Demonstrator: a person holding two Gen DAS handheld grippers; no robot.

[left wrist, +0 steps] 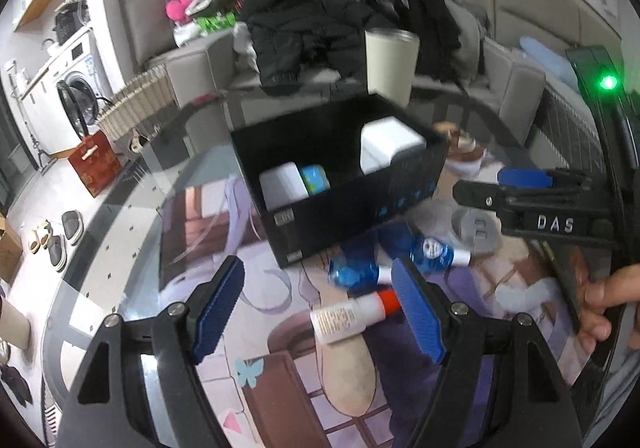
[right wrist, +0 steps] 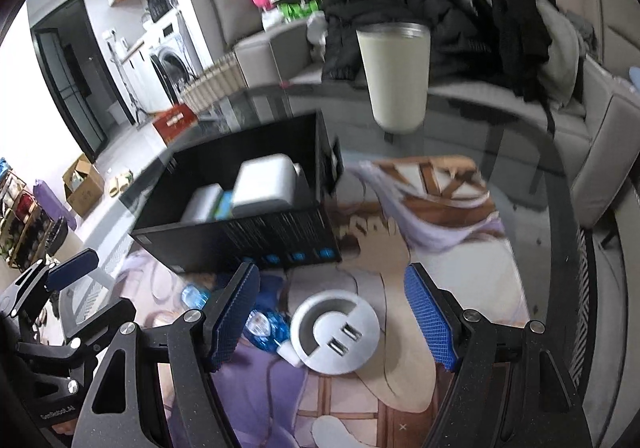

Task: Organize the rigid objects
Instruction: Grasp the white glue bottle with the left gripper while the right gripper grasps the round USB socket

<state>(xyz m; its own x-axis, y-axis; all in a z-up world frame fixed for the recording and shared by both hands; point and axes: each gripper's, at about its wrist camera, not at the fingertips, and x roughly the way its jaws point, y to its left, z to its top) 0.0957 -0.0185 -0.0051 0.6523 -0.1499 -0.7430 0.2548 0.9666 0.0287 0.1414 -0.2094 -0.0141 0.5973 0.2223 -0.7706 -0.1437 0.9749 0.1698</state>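
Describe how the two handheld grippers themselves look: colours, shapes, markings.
Both are black, angular, speckled plastic frames with triangular cutouts and silver pivot screws. The left gripper and right gripper each carry two long, ribbed blue finger pads. The right gripper's body shows white "DAS" lettering and a green indicator light. The left gripper's frame bears small white lettering.

Left gripper (left wrist: 318, 308) fingers spread, angled down, right gripper (right wrist: 330, 318) likewise
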